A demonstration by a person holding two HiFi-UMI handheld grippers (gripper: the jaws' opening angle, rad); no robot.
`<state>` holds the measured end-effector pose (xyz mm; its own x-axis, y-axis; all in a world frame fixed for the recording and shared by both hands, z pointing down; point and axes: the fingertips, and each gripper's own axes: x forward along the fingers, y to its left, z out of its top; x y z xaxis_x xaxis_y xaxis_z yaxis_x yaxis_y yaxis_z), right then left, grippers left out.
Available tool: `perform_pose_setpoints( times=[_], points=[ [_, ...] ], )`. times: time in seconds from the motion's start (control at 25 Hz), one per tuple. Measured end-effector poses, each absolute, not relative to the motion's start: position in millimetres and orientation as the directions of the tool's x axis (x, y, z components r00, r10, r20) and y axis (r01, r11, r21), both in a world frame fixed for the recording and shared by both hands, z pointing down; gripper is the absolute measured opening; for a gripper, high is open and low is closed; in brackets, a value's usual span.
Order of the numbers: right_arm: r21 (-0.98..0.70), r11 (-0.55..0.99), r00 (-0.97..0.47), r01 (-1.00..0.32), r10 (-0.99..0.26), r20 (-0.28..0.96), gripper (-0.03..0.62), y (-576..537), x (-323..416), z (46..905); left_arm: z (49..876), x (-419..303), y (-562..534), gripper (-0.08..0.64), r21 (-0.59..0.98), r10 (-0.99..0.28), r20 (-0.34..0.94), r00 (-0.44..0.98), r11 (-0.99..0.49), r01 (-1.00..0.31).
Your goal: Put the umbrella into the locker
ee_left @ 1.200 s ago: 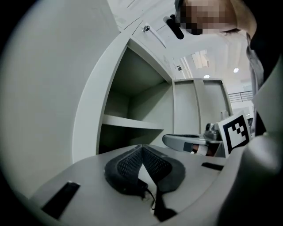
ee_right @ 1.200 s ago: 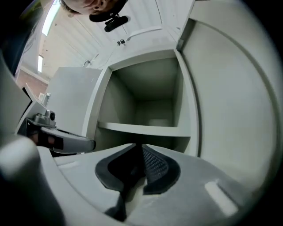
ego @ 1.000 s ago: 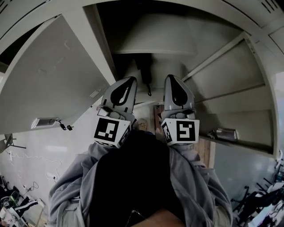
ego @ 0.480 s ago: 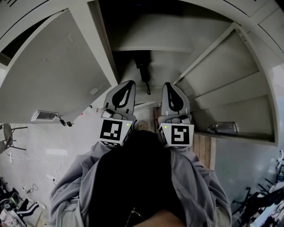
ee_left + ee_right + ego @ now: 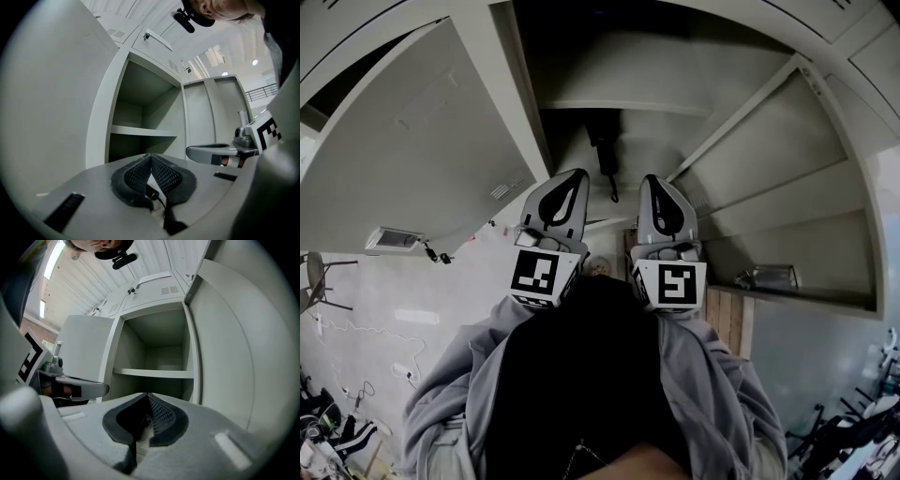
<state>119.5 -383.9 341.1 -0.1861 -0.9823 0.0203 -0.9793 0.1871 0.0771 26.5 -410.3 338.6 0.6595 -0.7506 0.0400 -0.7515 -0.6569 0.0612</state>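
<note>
The locker [image 5: 521, 98] stands open, with its door [image 5: 403, 169] swung out to the left of the opening in the head view. The umbrella [image 5: 603, 141], a dark folded item, lies inside the locker in the compartment directly below the shelf [image 5: 623, 106]. Its thin strap [image 5: 614, 190] trails toward the front edge of that compartment. The left gripper [image 5: 572, 176] and the right gripper [image 5: 654, 180] are held side by side just in front of the locker opening and point into it, with the umbrella strap between their tips and slightly beyond them. Neither gripper touches the umbrella. In the left gripper view the ribbed pads [image 5: 140, 173] meet at the tip with nothing clamped between them. The right gripper view shows the same condition: pads [image 5: 161, 416] together, nothing held. Both gripper views show the shelf [image 5: 154, 373] above the jaw tips; the compartment below it is hidden behind the gripper bodies. The marker cubes [image 5: 539, 277] sit at the rear of each gripper, in front of the person's grey sleeves [image 5: 455, 394].
</note>
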Motion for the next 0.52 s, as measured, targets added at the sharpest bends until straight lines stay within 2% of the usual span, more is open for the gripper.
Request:
perform_pose_setpoints(
  times=[0.52],
  points=[
    [0.046, 0.236, -0.236, -0.971, -0.972, 0.0, 0.003, -396.4, 135.0, 345.4, 349.6, 44.4, -415.4, 0.007, 0.063, -0.772, 0.042, 0.634, -0.632, -0.773]
  ],
)
